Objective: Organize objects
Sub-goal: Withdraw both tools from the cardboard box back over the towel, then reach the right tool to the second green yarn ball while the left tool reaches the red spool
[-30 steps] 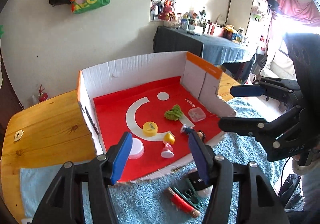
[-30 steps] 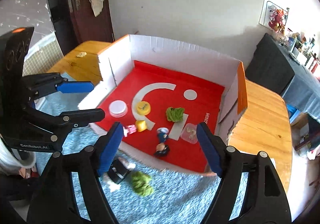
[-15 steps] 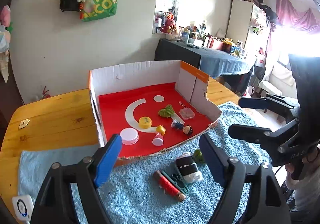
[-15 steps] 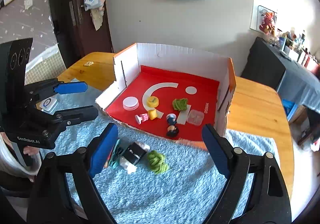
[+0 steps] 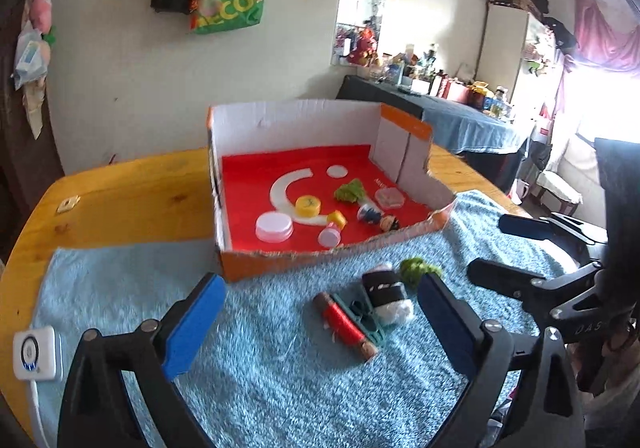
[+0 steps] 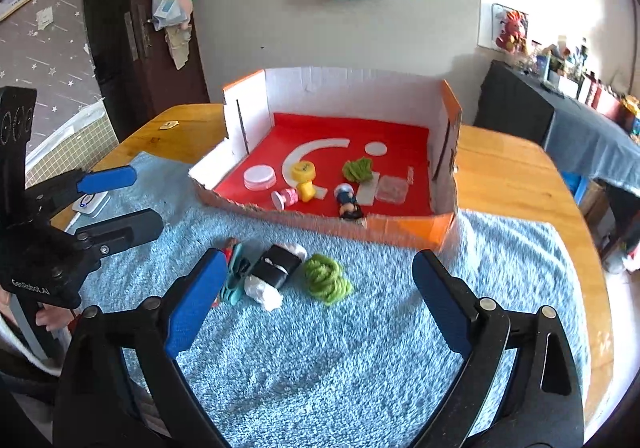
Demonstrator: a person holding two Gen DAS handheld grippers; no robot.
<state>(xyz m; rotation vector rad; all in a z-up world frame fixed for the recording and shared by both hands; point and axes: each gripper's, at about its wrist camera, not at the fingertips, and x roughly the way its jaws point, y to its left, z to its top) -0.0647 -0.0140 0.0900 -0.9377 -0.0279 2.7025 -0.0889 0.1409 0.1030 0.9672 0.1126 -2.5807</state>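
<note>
We hold both grippers above the blue towel (image 6: 360, 348), short of the box (image 6: 404, 232). The left gripper (image 5: 320, 312) has its jaws opening, nothing between the pads. The right gripper (image 6: 312, 296) likewise: jaws opening, pads bare.

Box sits on the wooden table (image 6: 508, 176), its near wall cut low. Inside on the red floor: white lid (image 6: 259, 177), yellow cap (image 6: 303, 169), pink piece (image 6: 285, 197), green tuft (image 6: 357, 169), small figure (image 6: 347, 200), clear case (image 6: 393, 187). These we judge already sorted.

Left outside, on the towel just before the box: red spool (image 5: 344, 324), teal clip (image 6: 236, 280), a black-and-white bundle (image 6: 276, 268) and green yarn (image 6: 326, 278). Spool, clip and bundle lie touching one another; yarn just beside the bundle. A white device (image 5: 34, 352) rests at the towel's left edge.

Step in hand, as we read it: between picks, lining up on the loose pile.

Next move calls for choosing one item per gripper. Yarn lies nearest the right gripper's line and stands apart enough for a clean grasp. The spool suits the left, but the clip crowds it; we want the pads to straddle the spool alone, across its short axis. Then lift clear of the low wall and set down on bare red floor.
</note>
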